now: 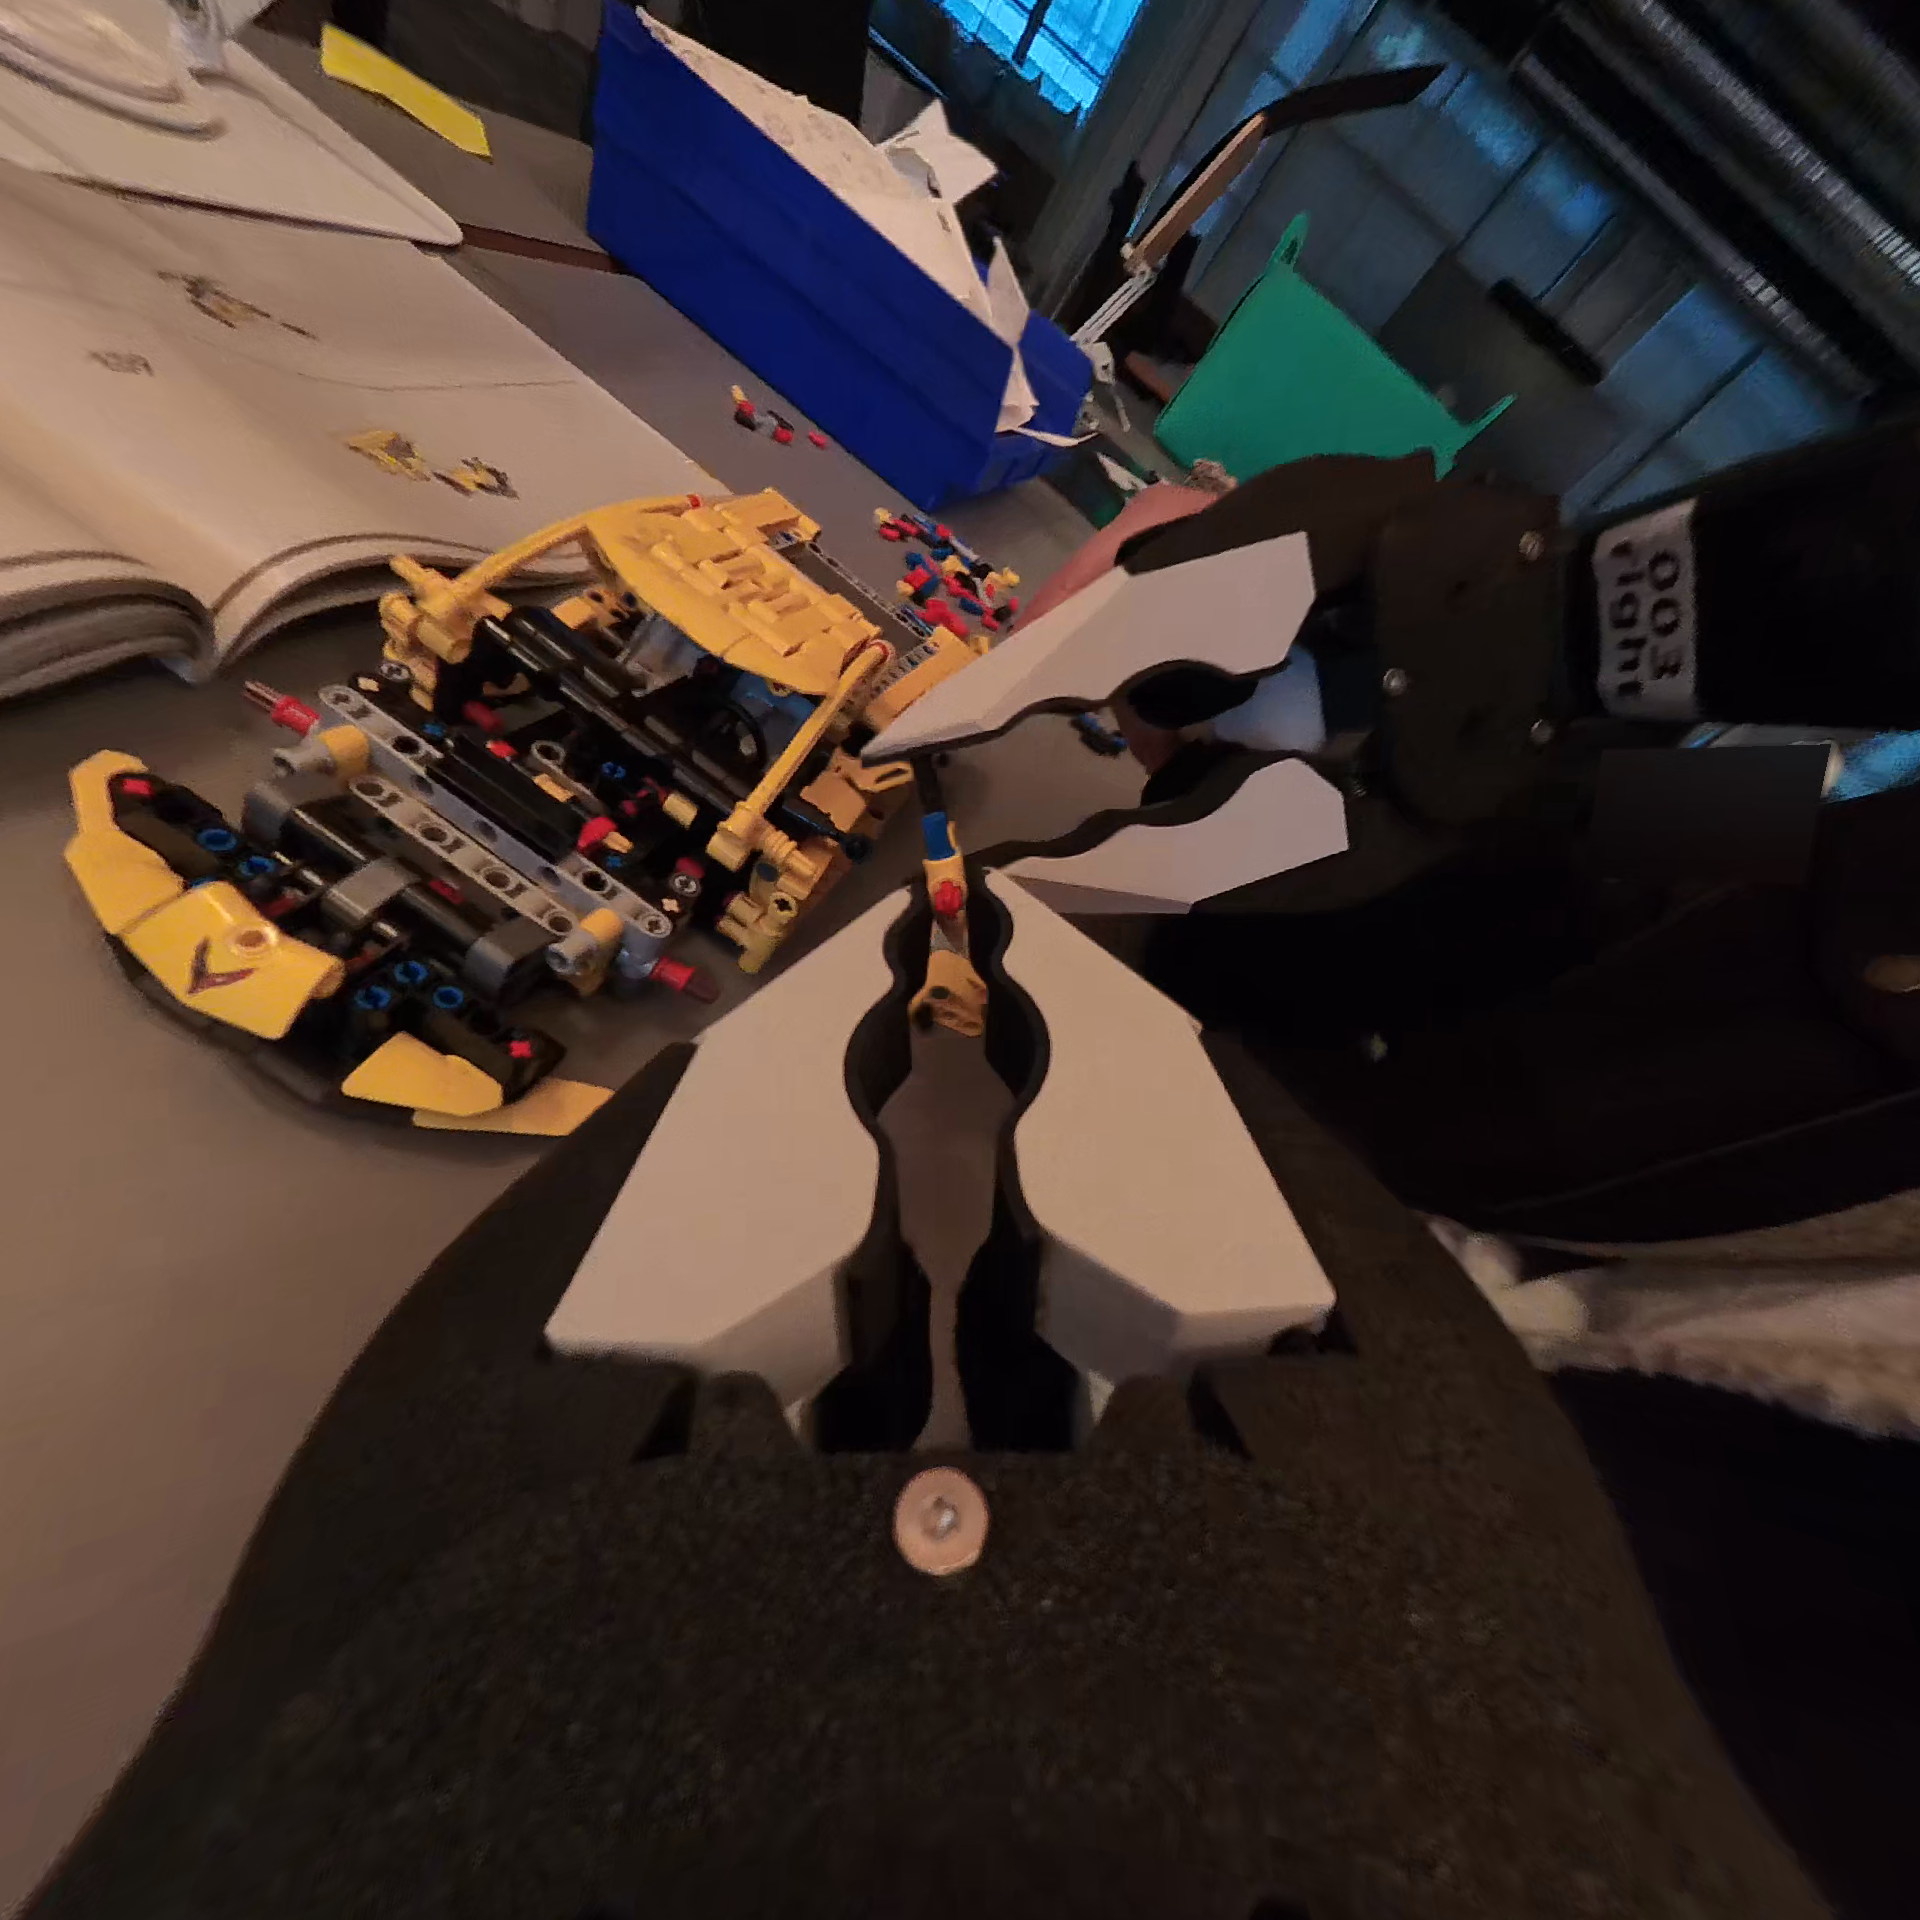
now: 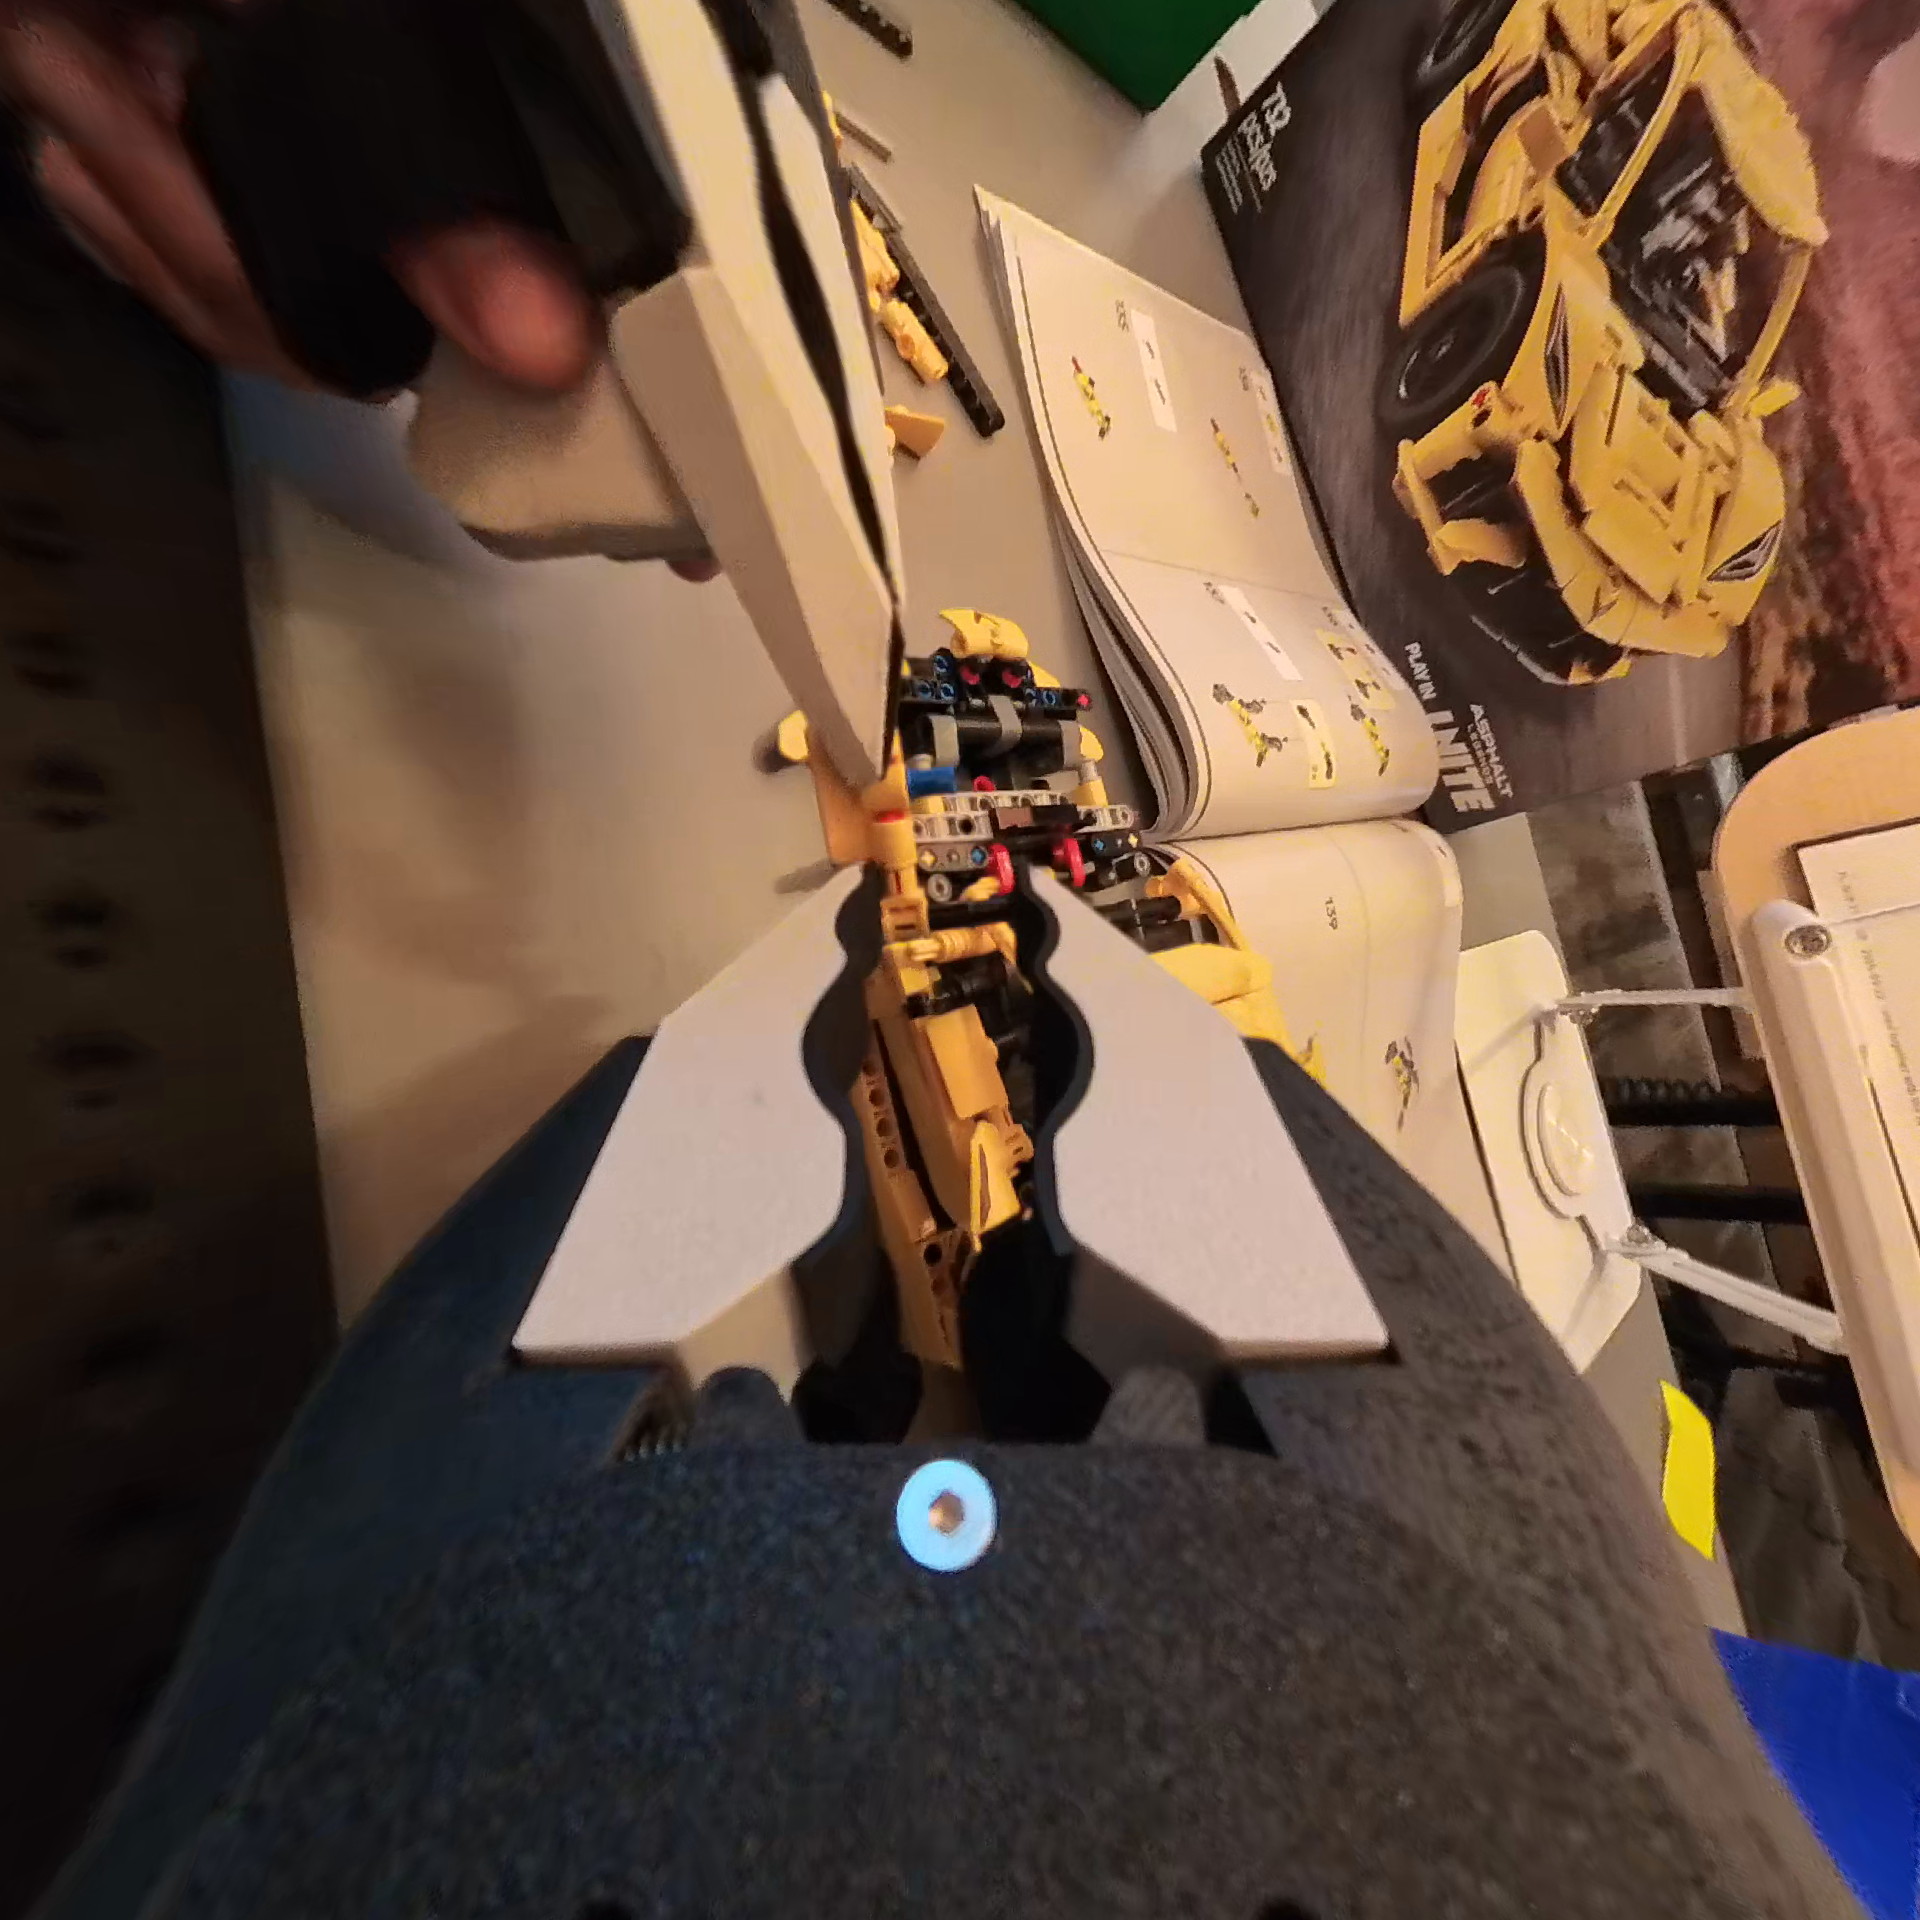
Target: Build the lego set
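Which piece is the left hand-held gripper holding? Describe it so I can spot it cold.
Start at the half-built yellow car on the grey table. Right of it, the left hand-held gripper pinches a thin rod assembly: yellow connector, red and blue bits, held off the table, unlike the loose pieces.

A blue bin [image 1: 790,260] is sitting in the upper middle of the left wrist view, crumpled white paper [image 1: 883,166] spilling over its rim. A green panel [image 1: 1299,374] is standing to its right, and a yellow sticky note [image 1: 405,88] is lying in the upper left on the grey bench [image 1: 208,1195]. At the right edge of the right wrist view, a white stand [image 2: 1538,1122] is resting beside a pale wooden board [image 2: 1829,831].
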Available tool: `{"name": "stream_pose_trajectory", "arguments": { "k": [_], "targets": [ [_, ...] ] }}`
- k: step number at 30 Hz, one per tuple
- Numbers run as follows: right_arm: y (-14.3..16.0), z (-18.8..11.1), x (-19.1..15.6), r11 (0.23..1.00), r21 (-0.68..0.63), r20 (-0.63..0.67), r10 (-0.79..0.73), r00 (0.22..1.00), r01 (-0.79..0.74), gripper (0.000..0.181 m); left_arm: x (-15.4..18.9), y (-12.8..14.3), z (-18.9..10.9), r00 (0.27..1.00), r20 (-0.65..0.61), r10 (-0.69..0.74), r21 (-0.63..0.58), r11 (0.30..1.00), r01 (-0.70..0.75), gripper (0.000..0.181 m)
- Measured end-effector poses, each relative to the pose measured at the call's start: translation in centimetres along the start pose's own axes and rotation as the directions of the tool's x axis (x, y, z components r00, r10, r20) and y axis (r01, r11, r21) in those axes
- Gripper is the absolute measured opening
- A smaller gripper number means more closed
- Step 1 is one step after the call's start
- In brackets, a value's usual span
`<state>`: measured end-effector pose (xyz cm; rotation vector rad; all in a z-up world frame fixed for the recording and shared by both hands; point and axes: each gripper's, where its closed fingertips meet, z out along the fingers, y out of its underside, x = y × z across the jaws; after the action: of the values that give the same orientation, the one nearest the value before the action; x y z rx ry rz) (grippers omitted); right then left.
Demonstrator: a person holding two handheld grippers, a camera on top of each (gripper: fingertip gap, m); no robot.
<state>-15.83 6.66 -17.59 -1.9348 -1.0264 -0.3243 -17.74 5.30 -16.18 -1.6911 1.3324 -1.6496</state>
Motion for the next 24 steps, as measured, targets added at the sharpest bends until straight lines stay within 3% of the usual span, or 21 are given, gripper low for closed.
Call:
{"name": "stream_pose_trajectory", "arguments": {
  "k": [3, 12, 17, 19, 22, 24],
  "targets": [
    [0.2, 0.2, 0.0, 0.999, -0.034, -0.031, -0.039, 0.999, 0.038, 0.023, 0.0, 0.0, 0.2, 0.996, 0.050, 0.071, -0.002, 0.997, -0.071, 0.006],
    [0.6, 0.6, 0.0, 0.988, -0.103, -0.093, -0.121, 0.988, 0.112, 0.022, -0.4, 0.1, 0.3, 0.996, 0.070, 0.063, -0.009, 0.998, -0.062, 0.006],
    [0.7, 0.6, 0.1, 0.982, -0.108, -0.107, -0.164, 0.981, 0.153, 0.022, -0.5, 0.3, 0.4, 0.997, 0.066, 0.049, -0.018, 0.999, -0.048, 0.007],
    [0.0, 0.2, 0.9, 0.967, -0.058, -0.162, -0.253, 0.954, 0.247, 0.023, -0.3, 0.1, 0.3, 0.995, 0.066, 0.070, -0.010, 0.998, -0.070, 0.007],
    [-0.5, -0.2, 1.0, 0.996, 0.008, -0.129, -0.091, 0.987, 0.093, 0.024, -0.1, -0.6, -0.1, 0.995, 0.054, 0.085, 0.030, 0.996, -0.087, 0.007],
    [-2.0, -1.5, 2.3, 0.990, 0.134, -0.201, -0.006, 0.980, 0.033, 0.032, -0.3, -1.6, -0.9, 0.999, 0.025, 0.020, 0.106, 0.994, -0.023, 0.007]
  ]
}}
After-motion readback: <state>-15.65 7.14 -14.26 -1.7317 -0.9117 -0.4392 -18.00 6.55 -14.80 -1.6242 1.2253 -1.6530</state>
